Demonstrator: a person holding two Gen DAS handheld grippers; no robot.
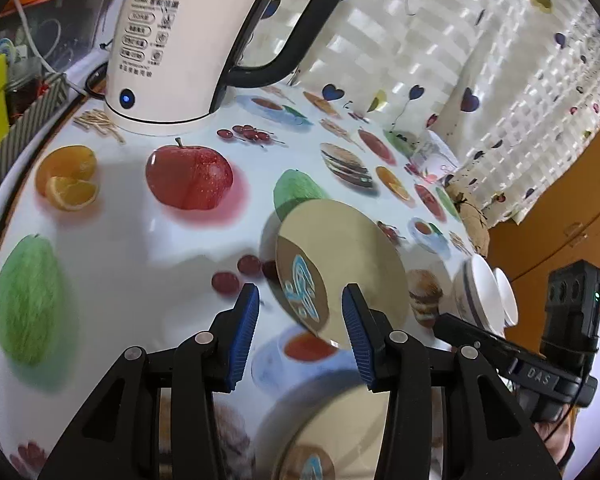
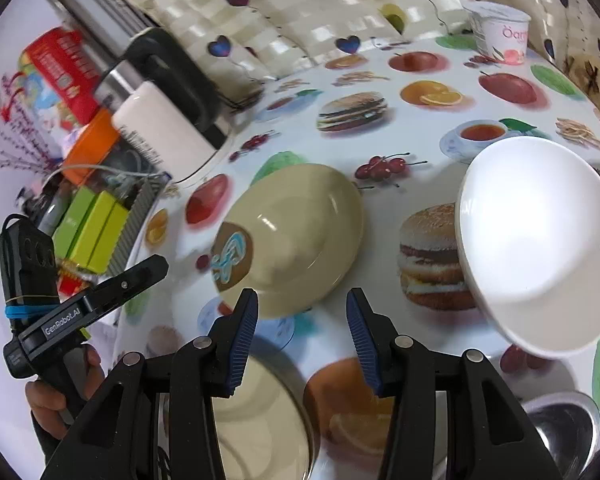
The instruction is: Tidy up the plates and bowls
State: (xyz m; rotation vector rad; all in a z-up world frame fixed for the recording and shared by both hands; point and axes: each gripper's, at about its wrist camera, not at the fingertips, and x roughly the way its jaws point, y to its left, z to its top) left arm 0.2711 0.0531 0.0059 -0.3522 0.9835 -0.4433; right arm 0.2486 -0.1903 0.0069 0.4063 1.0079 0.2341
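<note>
Both the left gripper [image 1: 300, 296] and the right gripper [image 2: 302, 300] hover with jaws apart, holding nothing. Just ahead, a beige plate [image 2: 296, 236] lies on the fruit-printed tablecloth [image 2: 420, 120], a white bowl [image 2: 536, 248] beside it. Farther back stands the kettle [image 1: 184, 44].

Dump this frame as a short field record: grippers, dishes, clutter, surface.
left gripper: open, empty, aimed at the beige plate
right gripper: open, empty, just short of the same plate
beige plate: on the table, blue-and-brown mark near its rim
second beige plate: under the right gripper, partly hidden
white bowl: right of the beige plate, tilted
metal bowl: bottom right, mostly cut off
kettle: upright at the back, blue light on
yogurt cup: far edge
tablecloth: white, printed with food pictures
</note>
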